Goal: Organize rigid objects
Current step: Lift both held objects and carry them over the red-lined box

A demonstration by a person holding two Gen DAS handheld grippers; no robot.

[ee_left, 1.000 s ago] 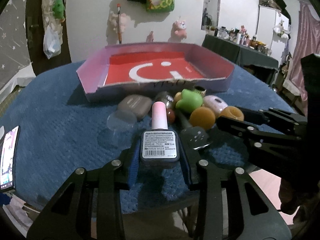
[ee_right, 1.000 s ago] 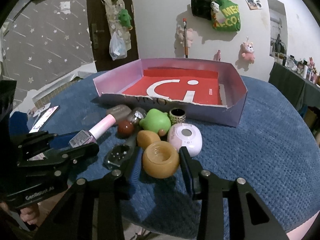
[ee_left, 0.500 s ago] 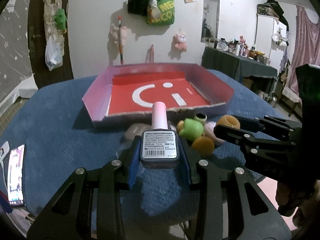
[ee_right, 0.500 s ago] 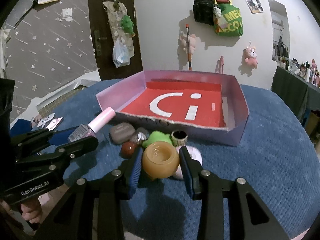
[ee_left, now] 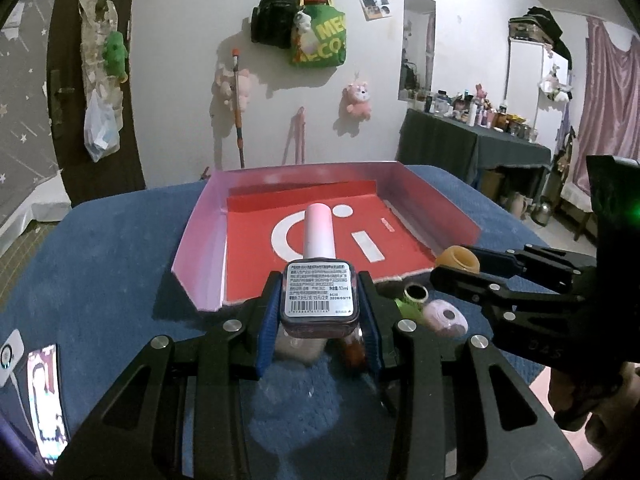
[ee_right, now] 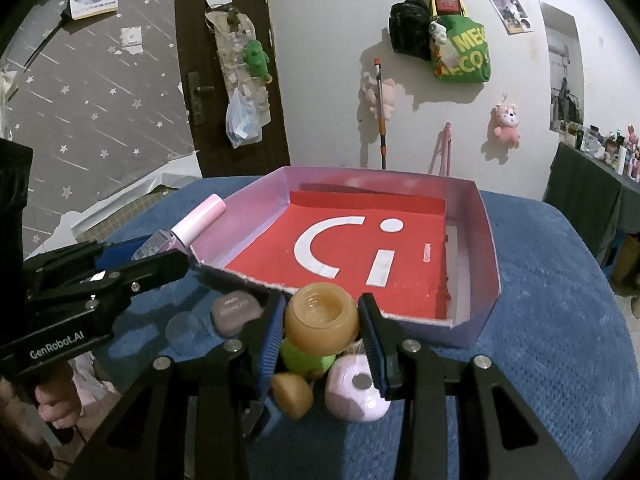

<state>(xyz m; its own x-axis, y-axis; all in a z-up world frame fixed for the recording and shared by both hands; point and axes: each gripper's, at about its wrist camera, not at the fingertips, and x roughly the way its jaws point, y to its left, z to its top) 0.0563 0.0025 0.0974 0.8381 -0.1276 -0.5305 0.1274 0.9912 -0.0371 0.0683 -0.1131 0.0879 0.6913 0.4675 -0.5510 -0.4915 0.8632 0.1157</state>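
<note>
My left gripper (ee_left: 319, 312) is shut on a nail polish bottle (ee_left: 319, 292) with a pink cap, held above the table just before the near wall of the pink box (ee_left: 200, 240) with a red floor. It also shows in the right wrist view (ee_right: 192, 228). My right gripper (ee_right: 323, 328) is shut on an amber round jar (ee_right: 322, 318), held above the pile at the box's near edge; the jar also shows in the left wrist view (ee_left: 458, 258).
On the blue cloth before the box lie a green toy (ee_right: 306, 360), a pink round case (ee_right: 356, 390), an orange ball (ee_right: 294, 394), a grey case (ee_right: 234, 312) and a clear lid (ee_right: 185, 330). A phone (ee_left: 44, 400) lies at the table's left edge.
Both grippers have risen off the table with their objects and moved forward toward the box. The pile stays on the cloth.
</note>
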